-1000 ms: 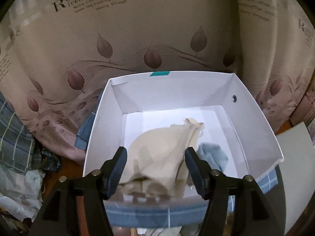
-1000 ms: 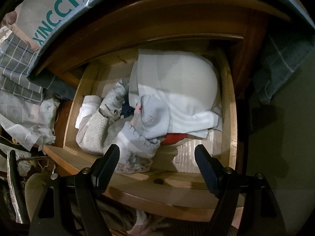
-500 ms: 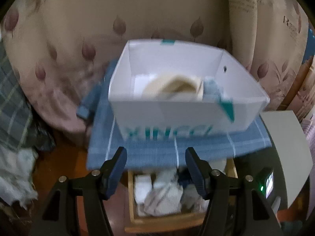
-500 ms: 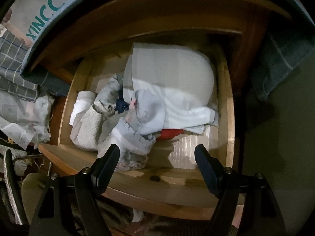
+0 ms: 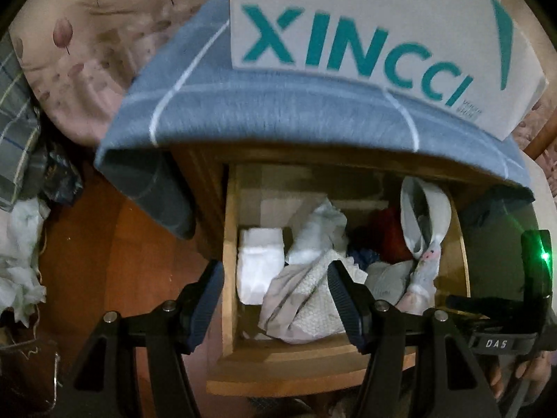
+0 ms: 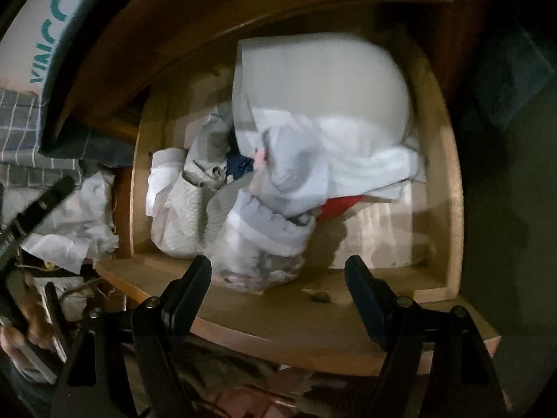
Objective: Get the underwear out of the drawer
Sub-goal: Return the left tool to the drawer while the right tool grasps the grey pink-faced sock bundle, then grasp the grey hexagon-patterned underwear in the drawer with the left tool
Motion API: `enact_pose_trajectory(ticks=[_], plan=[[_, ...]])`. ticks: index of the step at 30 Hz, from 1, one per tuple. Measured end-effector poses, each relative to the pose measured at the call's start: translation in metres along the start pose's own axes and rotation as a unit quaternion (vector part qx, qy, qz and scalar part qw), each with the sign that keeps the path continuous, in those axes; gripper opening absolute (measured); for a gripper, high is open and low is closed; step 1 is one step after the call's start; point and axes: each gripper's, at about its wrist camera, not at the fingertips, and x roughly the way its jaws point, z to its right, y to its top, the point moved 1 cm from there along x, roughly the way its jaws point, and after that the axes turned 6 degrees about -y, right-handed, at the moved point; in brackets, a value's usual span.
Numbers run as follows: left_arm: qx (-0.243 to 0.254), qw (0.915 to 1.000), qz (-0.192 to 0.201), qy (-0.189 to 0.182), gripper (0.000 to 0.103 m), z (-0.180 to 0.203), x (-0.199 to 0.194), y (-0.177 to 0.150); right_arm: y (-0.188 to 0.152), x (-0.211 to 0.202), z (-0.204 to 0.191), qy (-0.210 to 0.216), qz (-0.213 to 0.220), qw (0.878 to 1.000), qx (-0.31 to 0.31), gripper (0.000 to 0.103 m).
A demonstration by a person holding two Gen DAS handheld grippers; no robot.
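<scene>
Open wooden drawer [image 5: 228,244], contents: a heap of underwear [image 5: 313,299], white, grey, cream, some dark blue and red, piled against the left wall and middle.

Left gripper [image 5: 275,299]: jaws spread, empty. Its left finger [image 5: 205,299] sits outside the drawer's left wall, the right finger over the cream piece.

Right gripper [image 6: 278,289]: jaws parted, holding nothing, above the drawer's front edge [image 6: 313,317]; heap [image 6: 264,209] just beyond, towards its left finger [image 6: 191,289].

Above: white XINCCI box [image 5: 365,35] on blue cloth [image 5: 261,111].

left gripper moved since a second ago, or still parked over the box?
Yes. The left gripper has come down off the white XINCCI box: earlier it looked into the box, now it faces the open drawer beneath, jaws open and empty.
</scene>
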Motion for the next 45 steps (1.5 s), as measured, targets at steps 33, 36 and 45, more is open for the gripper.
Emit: enact_pose_trajectory(ticks=[33,36,45], plan=[[-0.021,0.9896,-0.137,-0.036,0.064,0.002,0.077,-0.022,0.003,0.007,-0.02,-0.091,0.031,0.992,-0.077,0.024],[-0.026,0.9857,-0.161,-0.042,0.064,0.005,0.087,-0.024,0.007,0.001,-0.005,-0.093,0.036,0.993,-0.065,0.024],[-0.025,0.9749,-0.217,-0.04,0.064,0.01,0.119,-0.026,0.006,0.001,0.009,-0.051,0.029,0.997,-0.043,0.024]])
